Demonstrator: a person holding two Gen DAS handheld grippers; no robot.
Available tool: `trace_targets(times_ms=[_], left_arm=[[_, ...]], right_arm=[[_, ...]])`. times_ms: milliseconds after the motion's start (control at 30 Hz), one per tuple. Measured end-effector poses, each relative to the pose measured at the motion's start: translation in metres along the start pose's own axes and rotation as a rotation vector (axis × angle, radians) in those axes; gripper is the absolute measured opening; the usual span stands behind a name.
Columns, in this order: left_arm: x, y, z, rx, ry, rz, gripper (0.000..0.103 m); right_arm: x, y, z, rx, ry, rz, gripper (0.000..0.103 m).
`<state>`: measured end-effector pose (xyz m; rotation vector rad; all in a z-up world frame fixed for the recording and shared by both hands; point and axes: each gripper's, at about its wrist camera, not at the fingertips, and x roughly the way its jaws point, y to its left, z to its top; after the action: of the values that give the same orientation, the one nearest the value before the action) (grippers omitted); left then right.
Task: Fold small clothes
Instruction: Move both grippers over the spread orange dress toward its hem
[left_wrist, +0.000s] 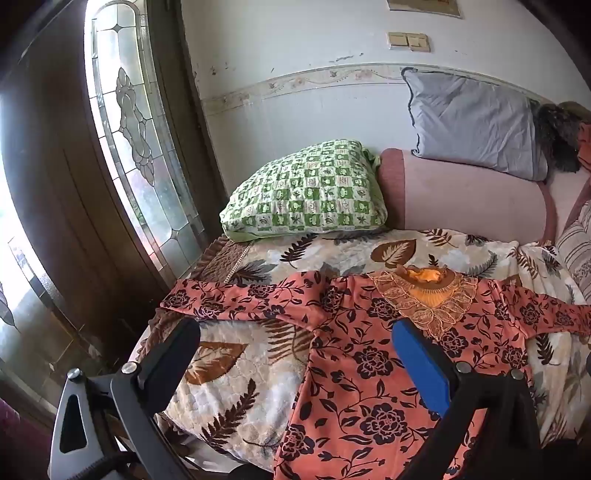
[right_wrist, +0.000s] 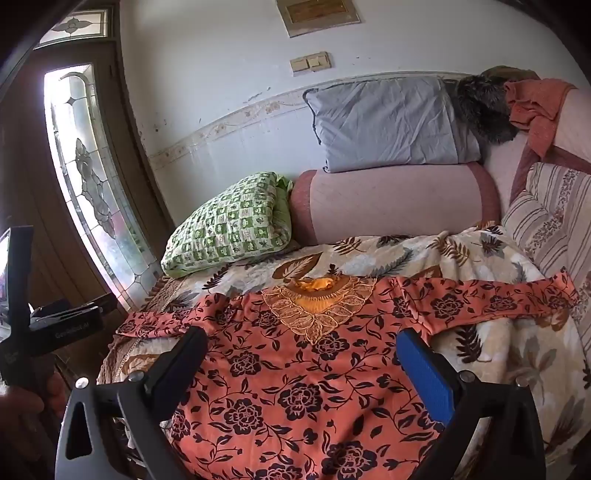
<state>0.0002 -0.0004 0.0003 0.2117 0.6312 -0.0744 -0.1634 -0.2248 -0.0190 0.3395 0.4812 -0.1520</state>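
An orange top with dark flowers (left_wrist: 369, 369) and a gold lace collar (left_wrist: 428, 295) lies spread flat, sleeves out, on the leaf-print bedspread (left_wrist: 236, 376). It also shows in the right wrist view (right_wrist: 280, 387), collar (right_wrist: 317, 306) away from me. My left gripper (left_wrist: 295, 334) is open and empty, hovering over the top's left side and the left sleeve (left_wrist: 229, 299). My right gripper (right_wrist: 301, 341) is open and empty above the top's chest, near the right sleeve (right_wrist: 491, 299). The left gripper's body (right_wrist: 55, 328) shows at the left edge of the right wrist view.
A green checked pillow (left_wrist: 306, 192), a pink bolster (left_wrist: 469, 199) and a grey pillow (left_wrist: 476, 122) sit at the back against the wall. A striped cushion (right_wrist: 554, 218) lies at the right. A brown door with a stained-glass pane (left_wrist: 129, 122) stands at the left.
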Motion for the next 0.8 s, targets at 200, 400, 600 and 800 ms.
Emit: trace_targets(times_ms=[200,400,600,800], left_arm=[[-0.002,0.014,0.002,-0.028,-0.012,0.006,0.103],[-0.006,0.028,-0.002,-0.068,-0.046,0.031,0.103],[-0.011,0.04,0.001,-0.092,-0.071,0.057,0.103],[-0.018,0.05,0.002,-0.105,-0.093,0.062,0.103]], right_arm=[[0.0,0.0,0.008,0.008,-0.004,0.018,0.103],[0.0,0.005,0.007,0.003,-0.022,0.025,0.103],[0.002,0.01,0.01,-0.004,-0.026,0.012,0.103],[0.006,0.007,0.012,0.011,-0.018,-0.026,0.103]])
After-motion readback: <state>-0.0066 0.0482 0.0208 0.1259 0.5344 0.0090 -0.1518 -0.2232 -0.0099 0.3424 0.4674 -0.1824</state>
